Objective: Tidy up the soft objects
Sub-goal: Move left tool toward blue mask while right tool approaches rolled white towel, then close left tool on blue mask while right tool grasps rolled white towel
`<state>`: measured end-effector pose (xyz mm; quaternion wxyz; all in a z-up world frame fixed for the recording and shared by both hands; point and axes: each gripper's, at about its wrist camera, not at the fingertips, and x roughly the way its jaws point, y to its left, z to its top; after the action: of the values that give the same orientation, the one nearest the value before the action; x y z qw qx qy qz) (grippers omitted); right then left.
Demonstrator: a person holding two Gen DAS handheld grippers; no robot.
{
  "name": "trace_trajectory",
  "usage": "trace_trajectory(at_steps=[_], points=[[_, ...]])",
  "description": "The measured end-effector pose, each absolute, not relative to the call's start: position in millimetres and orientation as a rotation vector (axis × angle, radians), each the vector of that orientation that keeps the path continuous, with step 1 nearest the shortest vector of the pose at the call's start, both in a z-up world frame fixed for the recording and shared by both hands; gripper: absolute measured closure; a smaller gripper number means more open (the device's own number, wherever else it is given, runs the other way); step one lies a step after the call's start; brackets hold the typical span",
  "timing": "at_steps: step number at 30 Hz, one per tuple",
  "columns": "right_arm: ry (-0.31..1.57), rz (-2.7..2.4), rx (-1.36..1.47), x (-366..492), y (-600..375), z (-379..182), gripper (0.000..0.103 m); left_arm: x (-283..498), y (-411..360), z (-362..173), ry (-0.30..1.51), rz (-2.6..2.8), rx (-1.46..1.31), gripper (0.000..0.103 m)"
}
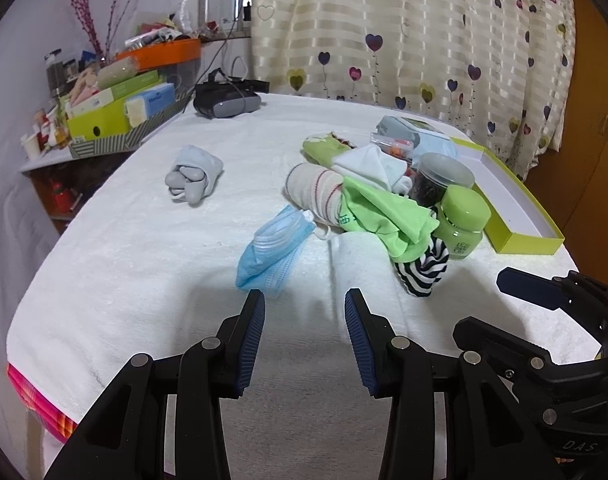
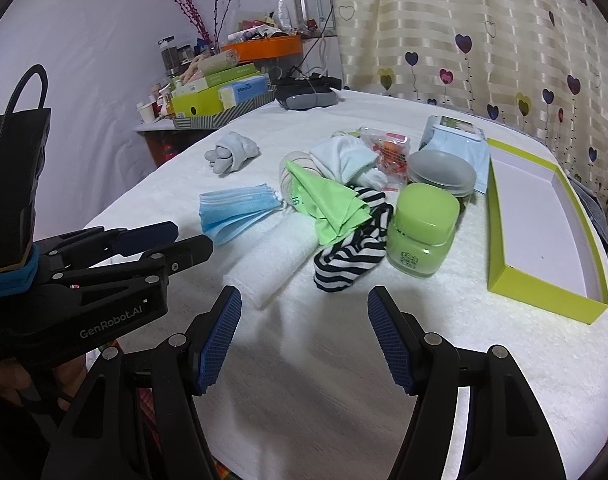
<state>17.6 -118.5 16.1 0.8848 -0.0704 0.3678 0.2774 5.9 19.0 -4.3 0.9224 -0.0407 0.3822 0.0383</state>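
Across the counter (image 1: 143,248) lies a white terry cloth, and behind it hangs a striped curtain (image 1: 424,32) printed with hearts. At the far left corner a side shelf carries a cluttered tray of boxes (image 1: 115,116) topped by an orange tray, with a dark headset (image 1: 225,100) resting on the cloth beside it.

The soft things sit mid-counter: a blue face mask (image 1: 269,246) nearest, a grey-blue rolled bundle (image 1: 193,176) off alone to the left, and a heap made of a bright green cloth (image 1: 388,216), a black-and-white striped cloth (image 1: 422,270), a white cloth (image 1: 370,166) and a striped sock roll (image 1: 316,192). A green jar (image 1: 462,220) stands touching the heap, with a lidded dark container behind it.

Both pairs of tongs hover low over bare cloth, released with nothing between the pads: the left tongs (image 1: 304,340) just short of the mask, the right tongs (image 2: 304,336) before the striped cloth.

Only the right wrist view shows the whole lime-green open box (image 2: 544,296), empty and white inside, and a folded white towel (image 2: 271,264) under the heap; the left view cuts the box short.
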Motion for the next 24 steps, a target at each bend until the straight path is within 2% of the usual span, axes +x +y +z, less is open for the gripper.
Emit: trace_trajectory(at_steps=[24], points=[[0.803, 0.645, -0.098, 41.0, -79.8, 7.0, 0.037, 17.3, 64.6, -8.0, 0.776, 0.080, -0.159, 0.063]])
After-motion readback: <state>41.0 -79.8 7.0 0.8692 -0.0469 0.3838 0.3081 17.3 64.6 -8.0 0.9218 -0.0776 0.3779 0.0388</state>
